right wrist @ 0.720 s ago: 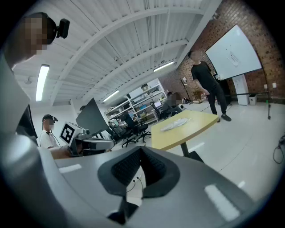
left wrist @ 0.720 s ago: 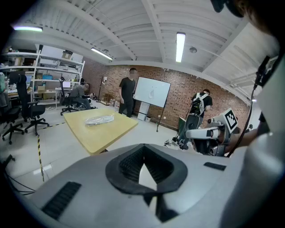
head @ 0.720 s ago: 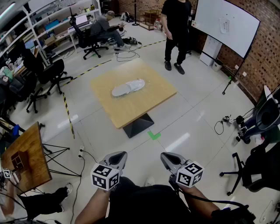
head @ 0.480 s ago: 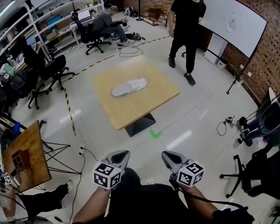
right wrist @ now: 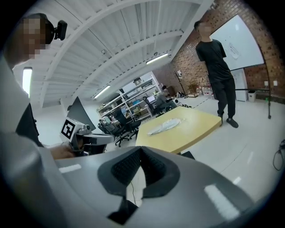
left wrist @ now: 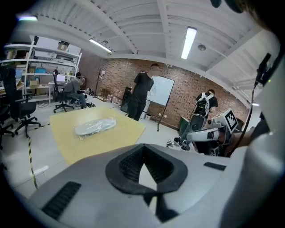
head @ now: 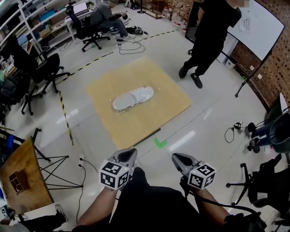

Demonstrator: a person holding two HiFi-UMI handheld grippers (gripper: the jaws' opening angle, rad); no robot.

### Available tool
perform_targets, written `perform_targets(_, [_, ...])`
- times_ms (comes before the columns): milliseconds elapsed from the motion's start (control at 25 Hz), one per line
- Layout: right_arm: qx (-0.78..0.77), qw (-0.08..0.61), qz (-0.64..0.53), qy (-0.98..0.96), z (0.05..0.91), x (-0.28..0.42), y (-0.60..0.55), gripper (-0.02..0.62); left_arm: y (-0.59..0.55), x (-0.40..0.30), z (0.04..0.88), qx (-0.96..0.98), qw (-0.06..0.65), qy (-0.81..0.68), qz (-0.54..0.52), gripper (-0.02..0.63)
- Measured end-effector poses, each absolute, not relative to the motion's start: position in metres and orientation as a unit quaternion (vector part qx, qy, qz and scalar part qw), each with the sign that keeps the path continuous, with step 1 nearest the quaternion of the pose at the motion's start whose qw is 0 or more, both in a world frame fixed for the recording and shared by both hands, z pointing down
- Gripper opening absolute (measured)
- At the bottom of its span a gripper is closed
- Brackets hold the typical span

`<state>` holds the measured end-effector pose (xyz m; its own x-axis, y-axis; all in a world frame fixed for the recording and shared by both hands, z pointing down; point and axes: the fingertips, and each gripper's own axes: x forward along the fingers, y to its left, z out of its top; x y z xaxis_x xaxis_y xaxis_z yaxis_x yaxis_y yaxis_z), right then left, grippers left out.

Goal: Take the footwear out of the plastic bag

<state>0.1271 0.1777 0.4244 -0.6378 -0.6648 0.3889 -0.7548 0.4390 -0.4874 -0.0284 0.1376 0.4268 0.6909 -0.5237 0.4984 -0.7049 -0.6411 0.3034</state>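
Well ahead of both grippers, on the middle of a square light-wood table (head: 156,79), lies a clear plastic bag (head: 119,104) with the pale grey footwear (head: 137,95) inside it. The bag rests lengthwise across the tabletop, apart from every edge and touched by neither tool. Close to the person's body, the left gripper (head: 128,155) and the right gripper (head: 178,159) hang side by side above the glossy pale floor (head: 204,122), tips pointing toward the table. Each one's jaws are pressed together, the black ribbed pads meeting at their tips with only floor showing through the small gap behind them. Each carries its black-and-white marker cube (head: 114,174) at the rear, near the person's bare forearms. Just ahead of the tips, between them and the near edge of the table, a small green tape mark (head: 159,142) sits on the floor. Beyond the table and to the right of the right gripper, a standing person in black clothes (head: 210,31) is beside a white board (head: 265,29) on a brick wall. Out to the left of the left gripper stands a small brown wooden board on thin black legs (head: 20,179). Farther ahead on that side are black office chairs (head: 43,68), shelving, and a seated person in grey (head: 102,11) at a desk.
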Motion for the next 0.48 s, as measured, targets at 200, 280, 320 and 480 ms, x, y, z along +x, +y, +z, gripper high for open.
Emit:
perform_targets(200, [0.433,0.08,0.317,-0.84,0.413,0.11,0.094,0.002,0.056,-0.042,0.434,0.892,0.246,-0.322,0.2,0.006])
perform_targets(280, [0.444,0.091,0.315,-0.834,0.414,0.108,0.067,0.002,0.032,-0.041,0.444,0.894,0.25,-0.301,0.217,0.006])
perform_targets(320, [0.448,0.097,0.312,-0.832,0.415,0.107,0.055,0.002,0.02,-0.04,0.448,0.896,0.249,-0.293,0.224,0.006])
perform_targets(480, [0.452,0.127,0.297,-0.831,0.418,0.105,0.007,0.002,-0.032,-0.039,0.453,0.899,0.242,-0.285,0.229,0.006])
